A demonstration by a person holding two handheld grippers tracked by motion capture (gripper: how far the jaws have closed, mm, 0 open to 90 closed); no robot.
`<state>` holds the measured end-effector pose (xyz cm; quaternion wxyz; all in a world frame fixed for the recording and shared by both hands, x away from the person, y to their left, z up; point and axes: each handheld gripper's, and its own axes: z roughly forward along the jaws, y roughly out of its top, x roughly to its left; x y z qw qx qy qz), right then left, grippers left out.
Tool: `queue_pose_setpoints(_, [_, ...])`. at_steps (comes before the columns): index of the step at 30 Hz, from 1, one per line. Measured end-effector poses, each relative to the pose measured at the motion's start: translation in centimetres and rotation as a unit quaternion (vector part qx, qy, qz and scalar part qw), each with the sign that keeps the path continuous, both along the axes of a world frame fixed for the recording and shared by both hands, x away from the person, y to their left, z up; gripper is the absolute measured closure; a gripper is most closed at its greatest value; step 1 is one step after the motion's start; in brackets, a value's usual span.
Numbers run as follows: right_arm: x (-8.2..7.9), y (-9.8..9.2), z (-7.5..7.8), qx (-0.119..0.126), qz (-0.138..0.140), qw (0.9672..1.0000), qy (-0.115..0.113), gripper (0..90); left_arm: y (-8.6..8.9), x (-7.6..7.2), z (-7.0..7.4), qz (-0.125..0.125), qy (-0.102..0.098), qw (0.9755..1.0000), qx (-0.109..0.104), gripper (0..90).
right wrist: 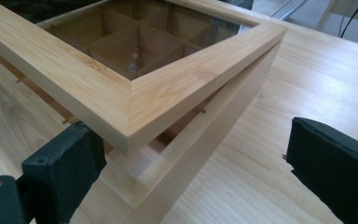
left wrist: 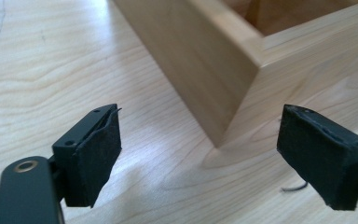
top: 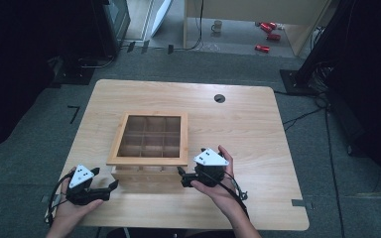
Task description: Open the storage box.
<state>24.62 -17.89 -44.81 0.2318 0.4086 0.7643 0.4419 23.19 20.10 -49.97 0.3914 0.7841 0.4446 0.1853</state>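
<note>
Your left hand-held gripper (top: 110, 187) sits at the near left of the table (top: 248, 129), just off the front left corner of the wooden compartment box (top: 149, 174). Its jaws are spread wide with nothing between them. In the left gripper view, that corner of the box (left wrist: 214, 70) stands ahead of the gap between the pads (left wrist: 95, 156), close but apart from them, with bare table grain under the jaws.

Your right hand-held gripper (top: 184, 179) is at the box's front right corner, its jaws pointing left toward the box. They too stand apart, pinching nothing. In the right gripper view, the left pad (right wrist: 67, 170) lies low beside the box wall under the overhanging lid corner; whether it touches the wood you cannot tell from here. The right pad (right wrist: 335, 170) is well clear over the table.

The glass-topped lid (top: 149, 138) with its pale wooden frame is raised at the front: a gap shows between the lid frame (right wrist: 135, 100) and the box body (right wrist: 200, 140) below it. Through the pane you see a grid of square compartments (top: 151, 137).

The box lies slightly left of the table's centre, toward your edge. Beyond it the tabletop is bare up to a round cable grommet (top: 220, 98) near the far edge. Past the table, red cans (top: 267, 35) and a mug (top: 217, 26) lie on the floor.
</note>
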Motion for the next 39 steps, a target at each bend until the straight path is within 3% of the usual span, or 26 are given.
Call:
queue_pose_setpoints(5, [0.6, 0.2, 1.4, -0.002, 0.003, 0.9999, -0.013, 3.2, 0.2, 0.2, -1.1, 0.016, 0.019, 0.9996, 0.009, 12.9])
queue_pose_setpoints(14, [2.0, -0.1, 4.1, 0.023, 0.005, 0.9992, -0.034, 1.6, 0.0, 0.5, -1.7, 0.036, 0.035, 0.9985, 0.024, 13.5])
queue_pose_setpoints(18, [2.7, -0.2, 5.2, 0.022, 0.007, 0.9989, -0.042, 1.1, -0.2, 0.5, -1.7, 0.036, 0.032, 0.9981, 0.038, 14.2])
queue_pose_setpoints(23, [3.8, -0.2, 6.4, 0.018, -0.001, 0.9987, -0.048, 1.1, -0.3, 0.5, -1.7, 0.037, 0.033, 0.9981, 0.037, 14.3])
queue_pose_setpoints(28, [5.2, -0.4, 7.4, 0.040, -0.005, 0.9981, -0.046, 1.1, -0.4, 0.5, -1.8, 0.037, 0.031, 0.9979, 0.043, 14.2])
queue_pose_setpoints(33, [6.8, -0.5, 8.2, 0.043, -0.002, 0.9978, -0.051, 1.6, -0.3, 0.5, -1.8, 0.035, 0.032, 0.9982, 0.037, 14.2])
queue_pose_setpoints(39, [8.1, -0.5, 8.6, 0.047, 0.018, 0.9965, -0.066, 10.8, -0.3, 0.5, -1.8, 0.035, 0.033, 0.9983, 0.034, 14.2])
